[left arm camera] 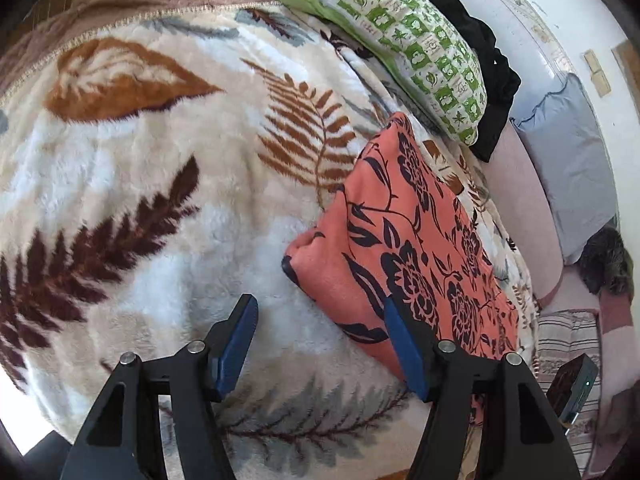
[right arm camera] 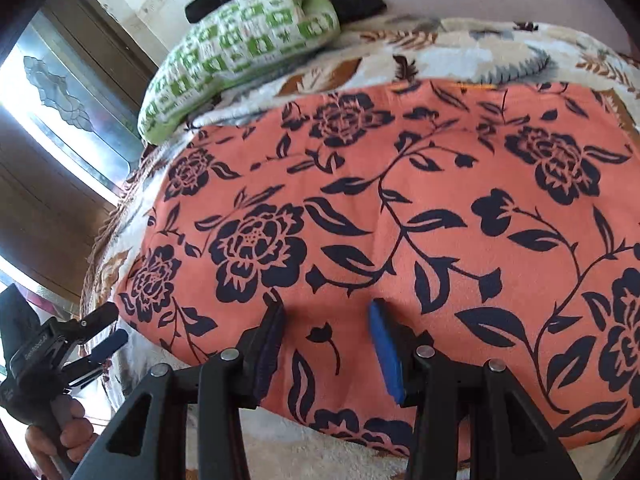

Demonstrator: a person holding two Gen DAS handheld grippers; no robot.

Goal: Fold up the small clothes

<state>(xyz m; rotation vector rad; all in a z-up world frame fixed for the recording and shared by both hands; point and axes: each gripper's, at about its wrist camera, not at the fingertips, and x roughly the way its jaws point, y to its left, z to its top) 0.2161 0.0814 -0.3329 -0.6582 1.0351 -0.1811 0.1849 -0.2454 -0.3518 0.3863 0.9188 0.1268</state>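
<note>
An orange cloth with a dark floral print (right arm camera: 400, 208) lies flat and folded on a fleece blanket with a leaf pattern (left arm camera: 160, 184). My right gripper (right arm camera: 326, 304) hovers over the cloth's near part, jaws open, with only flat fabric below them. My left gripper (left arm camera: 320, 314) is open over the blanket at the orange cloth's (left arm camera: 404, 248) left edge; its right finger (left arm camera: 400, 332) overlaps that edge and nothing is pinched. In the right wrist view the left gripper (right arm camera: 106, 328) shows at the lower left, held by a hand (right arm camera: 60, 436).
A green-and-white patterned pillow (left arm camera: 408, 40) lies at the head of the bed with black clothing (left arm camera: 488, 72) behind it. A grey-blue pillow (left arm camera: 572, 160) and a striped cloth (left arm camera: 568, 344) sit beyond the blanket's right side. A window and wooden frame (right arm camera: 52, 92) stand to the left.
</note>
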